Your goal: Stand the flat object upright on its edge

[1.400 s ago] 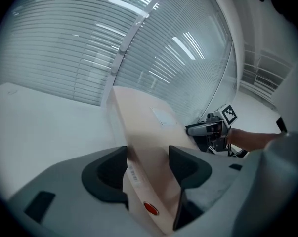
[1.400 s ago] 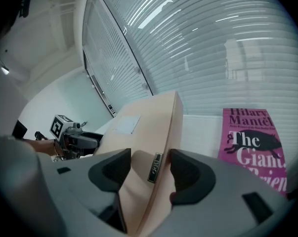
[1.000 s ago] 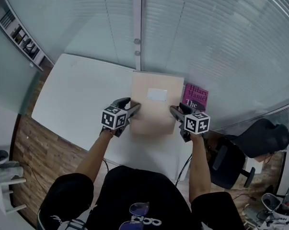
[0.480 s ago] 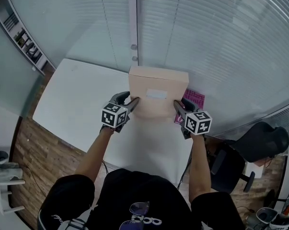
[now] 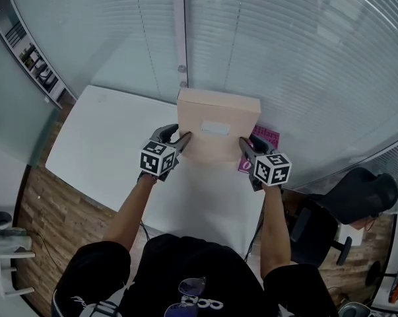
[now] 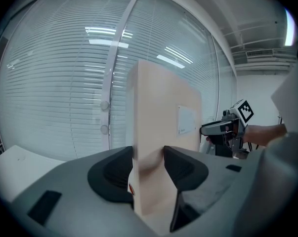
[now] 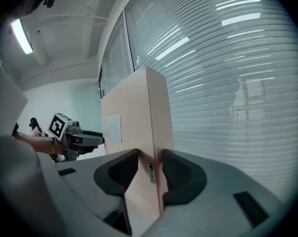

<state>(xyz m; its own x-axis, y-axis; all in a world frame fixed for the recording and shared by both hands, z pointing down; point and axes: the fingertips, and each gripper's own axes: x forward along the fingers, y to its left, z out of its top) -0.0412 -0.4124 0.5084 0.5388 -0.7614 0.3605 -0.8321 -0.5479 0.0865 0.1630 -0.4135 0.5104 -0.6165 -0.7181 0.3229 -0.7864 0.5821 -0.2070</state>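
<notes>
Near-upright flat cardboard box (image 5: 218,129) sat at desk's (image 5: 99,137) 12 o'clock, long axis 9-to-3. Left hand-held gripper (image 5: 185,139) pinched its 9 o'clock edge, right hand-held gripper (image 5: 242,145) its 3 o'clock edge, jaws just closing.

There is one flat beige box (image 5: 238,119) bearing one white label (image 5: 215,128), one pink book (image 5: 268,137) partly hidden behind it, and one white table (image 5: 106,137) under both. Two grippers show, the left gripper (image 5: 185,138) and the right gripper (image 5: 243,144), each carrying one marker cube, which makes two cubes in all. Beyond the table are two round knobs (image 5: 181,68) on the window frame and one dark office chair (image 5: 354,193).
</notes>
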